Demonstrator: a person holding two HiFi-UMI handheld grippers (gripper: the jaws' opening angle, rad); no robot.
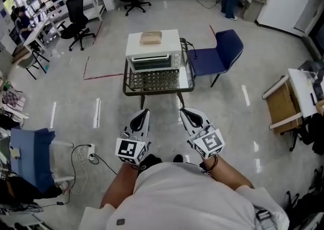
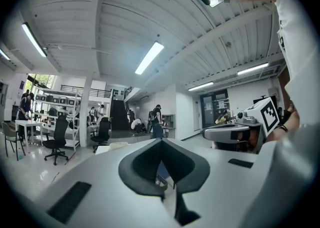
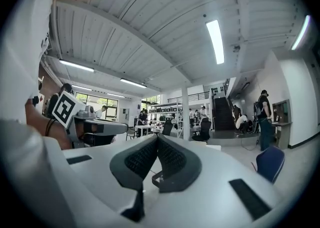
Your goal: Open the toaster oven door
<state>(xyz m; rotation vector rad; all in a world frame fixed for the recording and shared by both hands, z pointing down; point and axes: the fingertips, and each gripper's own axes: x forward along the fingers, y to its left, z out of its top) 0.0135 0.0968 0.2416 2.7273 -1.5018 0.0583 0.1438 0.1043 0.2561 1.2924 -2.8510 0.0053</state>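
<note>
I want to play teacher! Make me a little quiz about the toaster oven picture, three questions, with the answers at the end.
1. True or false: the door of the toaster oven is already open.
2. In the head view, what stands just to the right of the small table? A) a blue chair B) a red bin C) a ladder
3. Fill in the gap: the jaws of the left gripper and the right gripper are both ____, with nothing between them.
Key: 1 false; 2 A; 3 shut.
</note>
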